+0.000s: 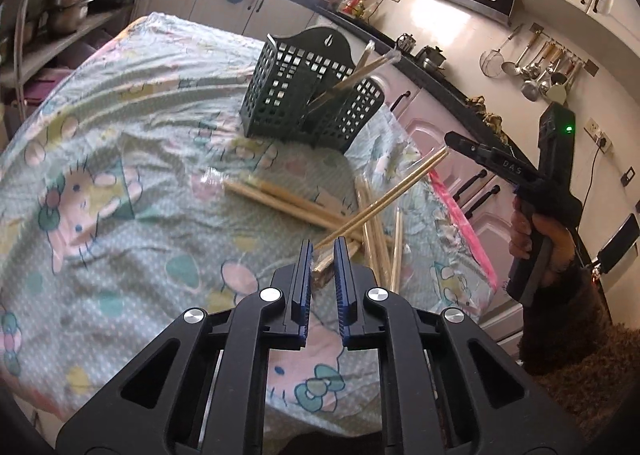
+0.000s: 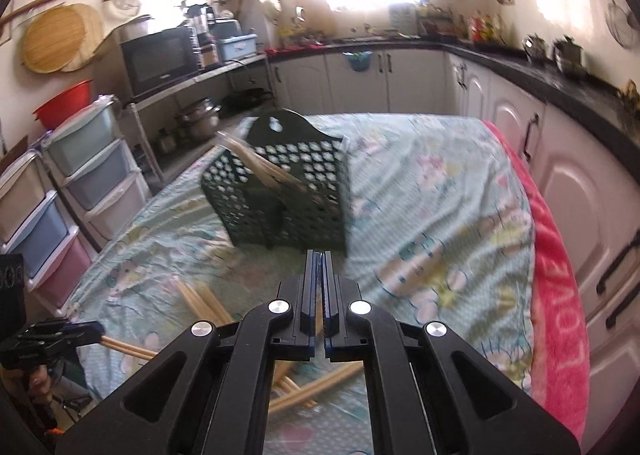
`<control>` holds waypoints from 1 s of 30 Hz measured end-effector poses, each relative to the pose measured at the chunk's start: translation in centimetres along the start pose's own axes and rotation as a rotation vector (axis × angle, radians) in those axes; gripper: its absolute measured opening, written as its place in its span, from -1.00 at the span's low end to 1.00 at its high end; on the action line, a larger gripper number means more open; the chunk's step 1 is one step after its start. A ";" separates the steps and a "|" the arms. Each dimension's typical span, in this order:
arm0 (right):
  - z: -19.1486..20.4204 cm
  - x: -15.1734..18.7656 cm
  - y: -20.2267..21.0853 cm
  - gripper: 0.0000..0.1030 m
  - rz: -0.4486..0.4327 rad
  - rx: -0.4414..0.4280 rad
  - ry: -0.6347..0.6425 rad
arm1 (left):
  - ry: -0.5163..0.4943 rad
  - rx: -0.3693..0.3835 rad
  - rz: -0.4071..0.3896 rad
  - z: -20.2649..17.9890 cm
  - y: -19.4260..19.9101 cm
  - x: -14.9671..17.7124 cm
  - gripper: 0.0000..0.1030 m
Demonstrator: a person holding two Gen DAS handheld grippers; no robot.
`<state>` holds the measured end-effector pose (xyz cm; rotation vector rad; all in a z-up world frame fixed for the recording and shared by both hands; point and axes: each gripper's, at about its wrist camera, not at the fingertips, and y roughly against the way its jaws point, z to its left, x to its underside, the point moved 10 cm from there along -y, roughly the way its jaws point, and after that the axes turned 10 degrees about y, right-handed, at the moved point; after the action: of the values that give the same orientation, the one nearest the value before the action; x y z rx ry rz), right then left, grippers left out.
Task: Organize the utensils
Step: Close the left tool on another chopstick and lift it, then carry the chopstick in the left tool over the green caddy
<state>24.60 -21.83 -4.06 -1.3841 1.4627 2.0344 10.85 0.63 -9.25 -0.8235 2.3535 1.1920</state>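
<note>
Left claw point(image 1: 323, 245) clamps chopstick pair point(image 1: 384, 199), long axis ahead-right; basket point(image 1: 308, 95) straight ahead, beyond. Right claw point(image 2: 322, 255) closed, apparently empty.

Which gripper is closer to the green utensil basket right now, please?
Right. The right gripper hangs empty just short of the green basket; the left gripper sits farther back, holding wrapped chopsticks over the pile.

A dark green perforated plastic utensil basket point(image 1: 304, 95) stands upright, holding wrapped chopsticks point(image 1: 352, 75); loose bamboo chopsticks point(image 1: 288, 203) lie crossed near it.
</note>
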 end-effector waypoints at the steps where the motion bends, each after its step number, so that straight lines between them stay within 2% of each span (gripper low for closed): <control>1: 0.6 -0.6 0.2 -0.95 -0.008 -0.009 0.016 | -0.001 0.005 -0.003 -0.1 0.1 -0.2 -0.89; 12: 5.4 -5.3 1.4 -0.96 -0.057 -0.072 0.140 | -0.088 0.009 -0.059 -3.7 1.0 -5.1 -0.95; 24: 7.6 -9.3 2.9 -0.96 -0.108 -0.091 0.207 | -0.153 0.021 -0.114 -6.5 2.4 -9.4 -0.95; 30: 8.1 -12.9 4.2 -0.96 -0.164 -0.096 0.229 | -0.183 0.010 -0.166 -7.4 4.0 -12.7 -0.95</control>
<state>23.90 -13.20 9.13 -1.7643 1.2998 1.9176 17.38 0.61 4.48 -0.8497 2.1002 1.1356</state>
